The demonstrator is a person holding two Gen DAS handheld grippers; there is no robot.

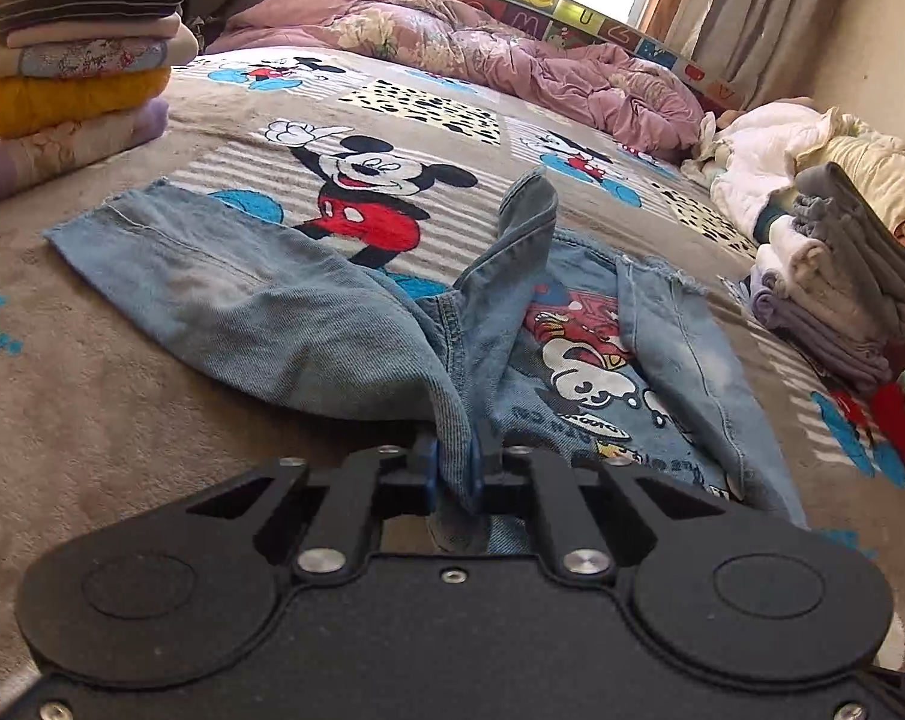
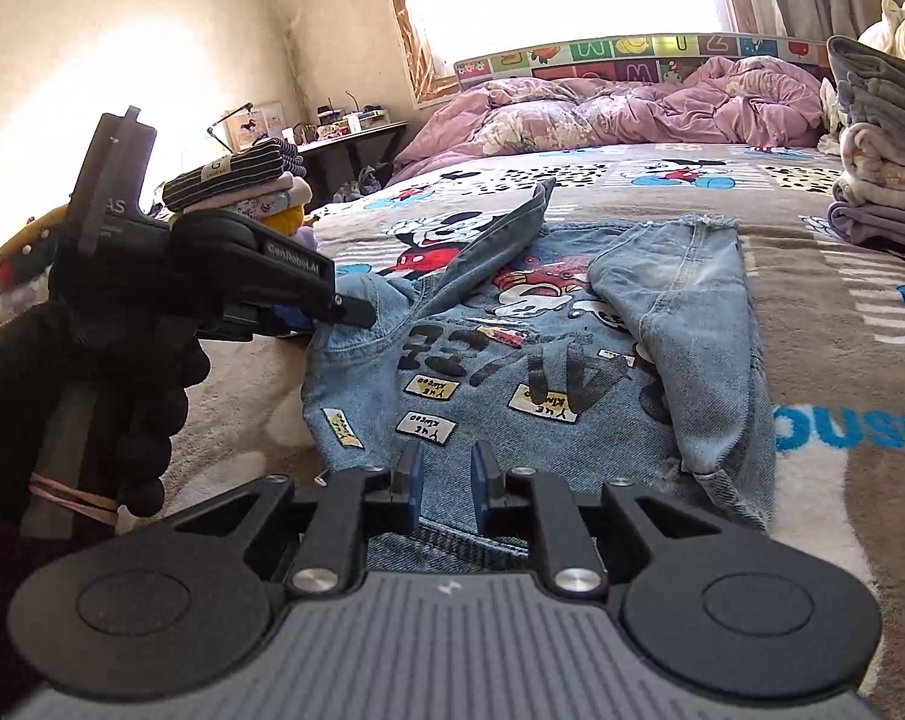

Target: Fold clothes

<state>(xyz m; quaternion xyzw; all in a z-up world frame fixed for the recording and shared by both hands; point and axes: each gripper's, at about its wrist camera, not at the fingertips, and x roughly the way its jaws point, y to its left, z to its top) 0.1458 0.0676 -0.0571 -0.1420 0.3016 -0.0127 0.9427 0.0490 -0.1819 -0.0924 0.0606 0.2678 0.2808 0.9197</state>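
Plush grey-brown bedspread (image 1: 122, 408) printed with cartoon mice covers the bed, and the denim jacket (image 2: 542, 372) lies back-up on it, one sleeve folded over its printed back. Beyond the jacket lies a crumpled pink quilt (image 1: 452, 42). Left gripper (image 1: 452, 468) pinches a fold at the jacket's left edge; right gripper (image 2: 443, 480) hovers parted over its near hem.

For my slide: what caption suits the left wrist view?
Left claw shut on blue denim jacket spread over cartoon-print bedspread.
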